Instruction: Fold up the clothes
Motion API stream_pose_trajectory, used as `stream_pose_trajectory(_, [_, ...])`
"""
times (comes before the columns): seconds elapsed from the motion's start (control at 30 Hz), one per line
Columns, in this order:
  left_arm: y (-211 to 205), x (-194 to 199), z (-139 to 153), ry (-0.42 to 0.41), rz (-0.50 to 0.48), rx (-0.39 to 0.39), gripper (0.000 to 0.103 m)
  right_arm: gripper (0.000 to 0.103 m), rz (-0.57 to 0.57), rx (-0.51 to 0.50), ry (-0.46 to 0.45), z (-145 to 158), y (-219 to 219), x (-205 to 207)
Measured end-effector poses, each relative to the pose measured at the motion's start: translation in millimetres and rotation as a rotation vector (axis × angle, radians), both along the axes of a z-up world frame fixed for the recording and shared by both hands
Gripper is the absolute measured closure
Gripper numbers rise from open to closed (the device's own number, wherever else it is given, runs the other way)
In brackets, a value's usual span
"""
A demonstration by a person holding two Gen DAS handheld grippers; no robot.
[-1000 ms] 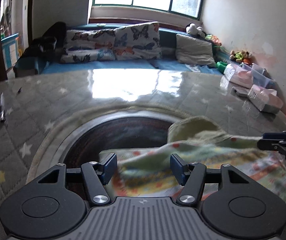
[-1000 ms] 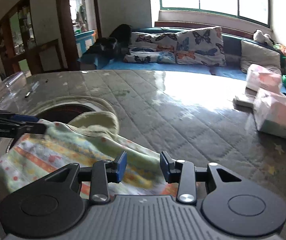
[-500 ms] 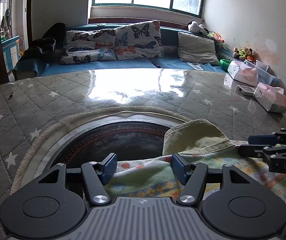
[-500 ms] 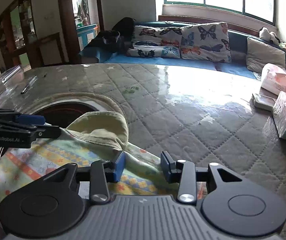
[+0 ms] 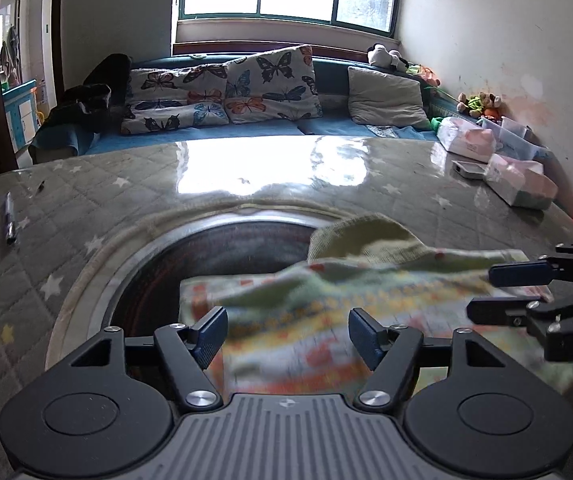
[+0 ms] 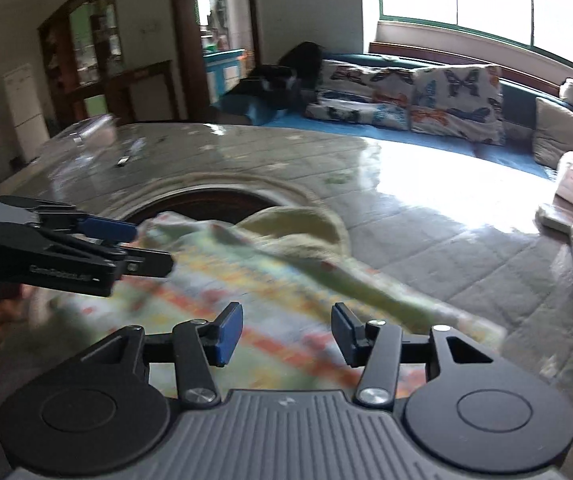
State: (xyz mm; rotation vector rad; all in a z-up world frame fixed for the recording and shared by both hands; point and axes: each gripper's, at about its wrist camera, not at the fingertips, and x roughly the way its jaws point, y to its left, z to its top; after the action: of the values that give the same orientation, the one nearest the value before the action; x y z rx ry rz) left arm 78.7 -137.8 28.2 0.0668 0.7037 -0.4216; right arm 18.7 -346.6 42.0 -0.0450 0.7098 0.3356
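- Left wrist view: we're holding the left gripper (image 5: 287, 334) low over the counter (image 5: 246, 172), and its jaws are standing wide apart with nothing between the blue pads.
- The patterned garment (image 5: 366, 312) is lying right in front of those jaws, spread across the right half of the round dark opening (image 5: 222, 256) in the counter and out onto the quilted star cover beside it. It's looking pretty blurry here, so we can't make out the print beyond stripes of orange, yellow and green.
- A pale green part of the garment is bunching up at its far edge.
- The right gripper (image 5: 482, 290) is poking in from the right edge, its fingers sitting over the garment's right end. From this side we can't tell whether it's pinching any cloth.
- A pen (image 5: 9, 226) is lying well off to the left on the counter, and some packaged boxes (image 5: 520, 180) are sitting near the far right edge by the wall.
- Right wrist view: we're seeing the right gripper (image 6: 286, 332) with its jaws gaping open too, hovering over the near part of the garment (image 6: 286, 276), gripping nothing.
- The left gripper (image 6: 150, 248) is reaching in from the left, its fingers lying close over the garment's left end.
- The garment is stretching from the rim of the round opening (image 6: 206, 204) toward the right across the counter (image 6: 426, 208), with the pale green bunch sitting at the far side.
- Beyond the counter, butterfly cushions (image 6: 418, 96) are lining a blue sofa under the window.
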Motion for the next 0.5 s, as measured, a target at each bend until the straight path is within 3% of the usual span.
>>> stream_pose_trajectory(0.27, [5.4, -45.3, -6.4, -0.031, -0.032, 0.042, 0.03, 0.053, 0.094, -0.032, -0.024, -4.4, 34.9, -34.8])
stream_pose_trajectory(0.5, [15.4, -60.5, -13.6, -0.054, -0.025, 0.05, 0.027, 0.052, 0.09, -0.064, -0.033, -12.4, 39.6, -48.0])
